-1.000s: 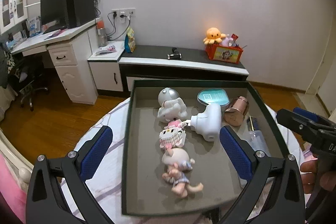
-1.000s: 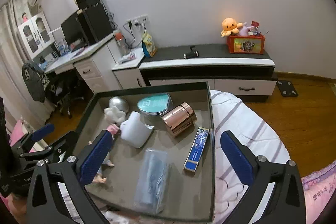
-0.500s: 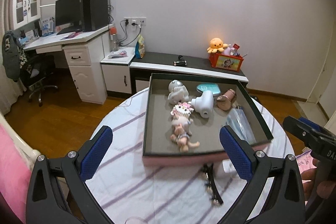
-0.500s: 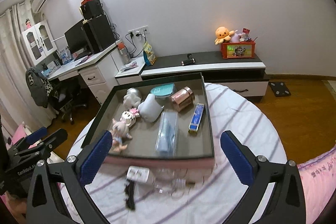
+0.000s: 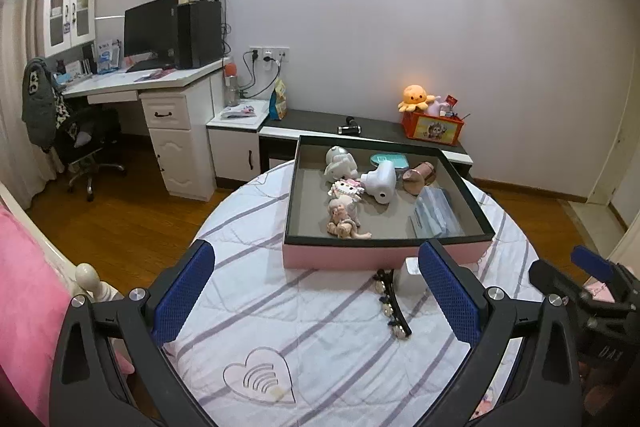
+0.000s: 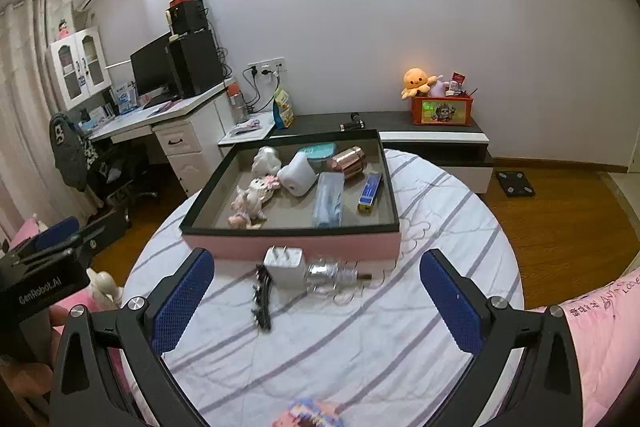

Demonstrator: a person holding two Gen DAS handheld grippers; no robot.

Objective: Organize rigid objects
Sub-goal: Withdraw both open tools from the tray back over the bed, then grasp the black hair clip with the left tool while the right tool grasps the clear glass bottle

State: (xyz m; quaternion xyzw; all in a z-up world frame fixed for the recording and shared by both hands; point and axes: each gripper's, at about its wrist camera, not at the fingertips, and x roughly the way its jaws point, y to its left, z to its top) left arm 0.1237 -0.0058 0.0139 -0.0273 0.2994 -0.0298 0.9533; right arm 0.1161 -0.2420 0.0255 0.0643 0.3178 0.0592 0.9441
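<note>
Rigid objects are split between the tablecloth and a tray, all out ahead of both claws. The left gripper point(image 5: 316, 293) and right gripper point(image 6: 316, 301) each hang spread wide, blue mesh pads empty. Nearest the right claw's fingers lies a black toothed hair clip point(image 6: 261, 301), then a boxy white charger plug point(image 6: 285, 265) touching a faceted clear glass bottle point(image 6: 334, 273). Just past those sits the shallow pink tray point(image 6: 292, 247) with dark rim, holding a doll point(image 6: 246, 207), a white rounded device point(image 6: 298, 177), a shiny copper cylinder point(image 6: 349, 161) and a soft plastic pouch point(image 6: 329, 205). The right view alone shows the bottle and a blue slim box point(image 6: 370, 191); the left view's own finger mostly hides the plug.
</note>
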